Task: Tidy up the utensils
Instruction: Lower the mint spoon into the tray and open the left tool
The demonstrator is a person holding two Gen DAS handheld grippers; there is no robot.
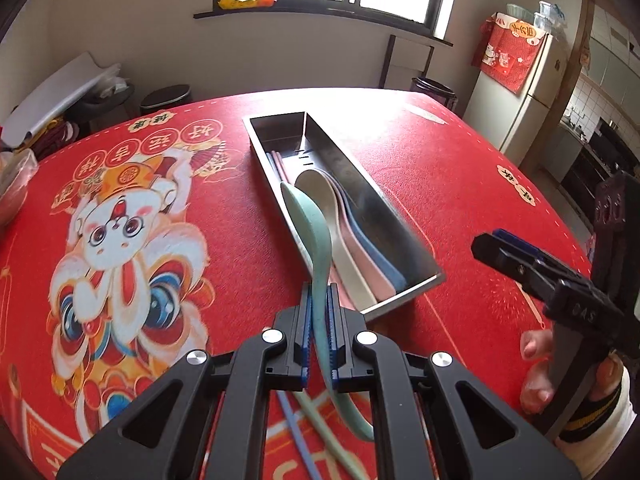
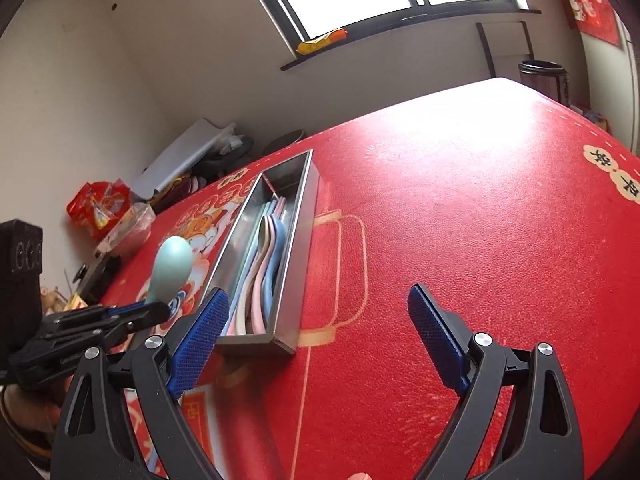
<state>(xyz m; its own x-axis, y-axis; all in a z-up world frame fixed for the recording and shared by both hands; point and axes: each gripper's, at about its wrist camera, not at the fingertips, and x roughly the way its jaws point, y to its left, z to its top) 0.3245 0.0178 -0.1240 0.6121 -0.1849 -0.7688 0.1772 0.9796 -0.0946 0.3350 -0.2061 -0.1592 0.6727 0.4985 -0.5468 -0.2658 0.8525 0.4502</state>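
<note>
My left gripper [image 1: 319,300] is shut on the handle of a mint-green spoon [image 1: 310,220], held above the red tablecloth with its bowl over the near left edge of the steel utensil tray [image 1: 404,240]. The tray holds a beige spoon [image 1: 328,208], a pink spoon [image 1: 368,256], a blue spoon [image 1: 386,264] and chopsticks at its far end. In the right wrist view the green spoon [image 2: 172,268] shows left of the tray [image 2: 296,248]. My right gripper [image 2: 316,332] is open and empty, above the cloth near the tray's near end.
Blue and green chopsticks [image 1: 308,428] lie on the cloth under my left gripper. A plastic-wrapped bowl [image 2: 128,232] and red packets [image 2: 100,204] sit at the table's left edge. A fridge [image 1: 524,92] stands far right, a bin [image 1: 434,92] beyond the table.
</note>
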